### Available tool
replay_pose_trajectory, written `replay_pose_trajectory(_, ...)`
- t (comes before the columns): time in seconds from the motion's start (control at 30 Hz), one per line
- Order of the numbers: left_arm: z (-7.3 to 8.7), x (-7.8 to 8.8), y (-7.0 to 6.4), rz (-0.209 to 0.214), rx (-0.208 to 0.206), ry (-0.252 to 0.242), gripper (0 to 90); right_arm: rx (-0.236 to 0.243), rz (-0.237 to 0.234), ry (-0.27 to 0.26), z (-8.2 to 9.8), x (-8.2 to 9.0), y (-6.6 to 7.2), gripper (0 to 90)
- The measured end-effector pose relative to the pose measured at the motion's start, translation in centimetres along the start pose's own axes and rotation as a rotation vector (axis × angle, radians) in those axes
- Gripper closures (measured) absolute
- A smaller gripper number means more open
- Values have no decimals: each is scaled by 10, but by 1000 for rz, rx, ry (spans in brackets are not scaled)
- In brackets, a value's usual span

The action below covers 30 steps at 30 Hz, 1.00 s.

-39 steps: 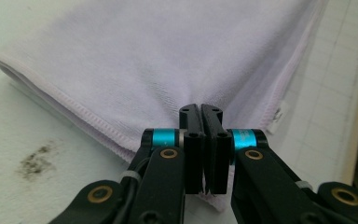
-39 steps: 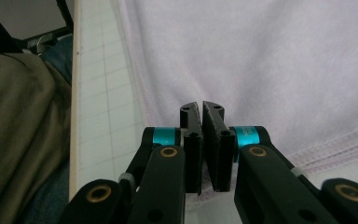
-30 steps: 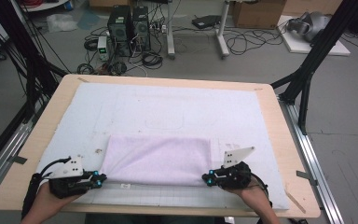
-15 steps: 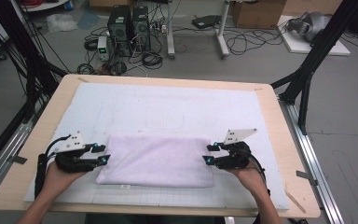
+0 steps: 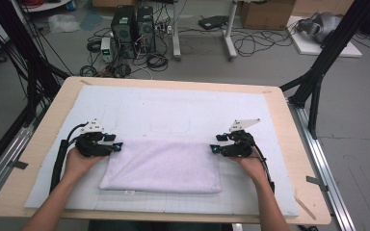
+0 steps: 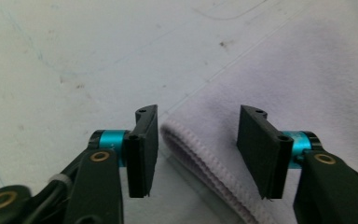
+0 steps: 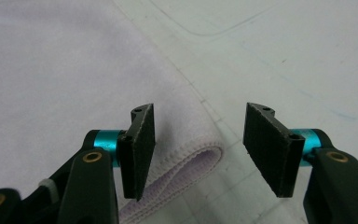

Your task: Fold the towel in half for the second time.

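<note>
A folded lavender towel (image 5: 164, 166) lies flat on the white mat (image 5: 183, 110). My left gripper (image 5: 118, 146) is at the towel's far left corner and my right gripper (image 5: 213, 148) at its far right corner, both pointing inward. The jaws of both have just been opening. In the left gripper view the left gripper (image 6: 199, 112) stands open, with the towel's (image 6: 307, 70) hemmed, doubled corner between its pads but not pressed. In the right gripper view the right gripper (image 7: 200, 109) is open too, astride the towel's (image 7: 65, 70) looped corner.
The mat covers most of a wooden table (image 5: 294, 144). Bare mat stretches beyond the towel. Black frame struts (image 5: 318, 72) stand at both far sides of the table. Computer towers (image 5: 135, 24) and cables sit on the floor behind.
Both grippers let go of the towel's near corners, opened, and moved away from the person along its sides to the far corners. The towel now lies flatter.
</note>
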<state>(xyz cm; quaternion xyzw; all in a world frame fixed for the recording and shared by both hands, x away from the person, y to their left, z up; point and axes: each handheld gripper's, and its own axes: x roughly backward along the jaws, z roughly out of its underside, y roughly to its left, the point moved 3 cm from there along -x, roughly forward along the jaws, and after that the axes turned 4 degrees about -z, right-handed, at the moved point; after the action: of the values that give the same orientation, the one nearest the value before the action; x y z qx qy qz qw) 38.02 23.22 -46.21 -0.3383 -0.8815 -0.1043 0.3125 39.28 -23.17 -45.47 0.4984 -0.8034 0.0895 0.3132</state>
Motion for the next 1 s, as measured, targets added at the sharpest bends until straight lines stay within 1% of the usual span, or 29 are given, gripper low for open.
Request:
replay_pose_trajectory(0.03,0,0,0,0,0,0,436,-8,-7,7,1,-2,0,431)
replay_pose_trajectory(0.07,1,-3,2,-28,16,10,374,-10,-15,21,3,-5,-1,433)
replay_pose_trajectory(0.1,1,-3,2,-31,19,11,357,-14,-20,40,5,-8,-1,441)
replay_pose_trajectory(0.13,2,-4,2,-15,23,14,363,-16,-29,50,7,-10,-1,464)
replay_pose_trajectory(0.17,2,-4,2,-2,22,13,399,-18,-37,52,10,-12,0,484)
replay_pose_trajectory(0.2,2,-4,0,31,14,11,458,-16,-38,43,10,-12,0,535)
replay_pose_trajectory(0.23,2,-4,-2,33,1,11,540,-20,-57,43,10,-12,0,562)
replay_pose_trajectory(0.27,1,-3,-2,33,0,11,562,-30,-64,48,10,-11,1,620)
replay_pose_trajectory(0.3,1,-3,-3,45,2,16,600,-25,-76,47,10,-11,1,666)
replay_pose_trajectory(0.33,0,-3,-3,46,3,17,660,-18,-81,55,9,-11,4,730)
replay_pose_trajectory(0.37,0,-2,-4,47,-5,22,689,-6,-83,57,8,-11,5,764)
replay_pose_trajectory(0.43,-3,1,-5,43,-19,14,781,4,-92,61,6,-10,7,795)
replay_pose_trajectory(0.47,-4,3,-6,33,-14,-13,799,-5,-99,55,5,-9,8,804)
replay_pose_trajectory(0.5,-6,6,-6,32,-7,-32,811,1,-93,32,2,-6,8,809)
replay_pose_trajectory(0.53,-9,8,-5,24,-1,-64,816,6,-90,17,0,-2,8,811)
replay_pose_trajectory(0.57,-12,9,-6,15,7,-85,820,2,-83,1,-3,2,7,812)
replay_pose_trajectory(0.6,-16,10,-6,2,-6,-86,822,9,-74,-7,-7,5,5,812)
replay_pose_trajectory(0.63,-21,10,-6,-14,-19,-89,823,14,-62,-2,-11,8,4,812)
replay_pose_trajectory(0.67,-26,11,-6,-25,-23,-105,825,23,-43,1,-17,10,2,812)
replay_pose_trajectory(0.7,-32,10,-5,-32,-18,-113,826,29,-26,5,-22,13,0,812)
replay_pose_trajectory(0.73,-38,10,-3,-38,-16,-116,826,37,-9,-2,-27,15,-3,812)
replay_pose_trajectory(0.8,-50,8,3,-54,-1,-133,826,34,23,-10,-37,20,-12,812)
replay_pose_trajectory(0.83,-50,8,3,-54,-1,-133,826,30,36,-17,-41,22,-17,812)
replay_pose_trajectory(0.87,-64,4,11,-69,11,-139,827,16,43,-20,-47,25,-25,812)
replay_pose_trajectory(0.9,-71,1,13,-80,5,-138,827,16,51,-22,-51,25,-28,812)
replay_pose_trajectory(0.93,-78,-1,15,-93,-11,-135,828,19,60,-19,-56,25,-33,812)
replay_pose_trajectory(1.0,-89,-6,19,-104,-18,-133,827,26,77,-10,-64,25,-40,811)
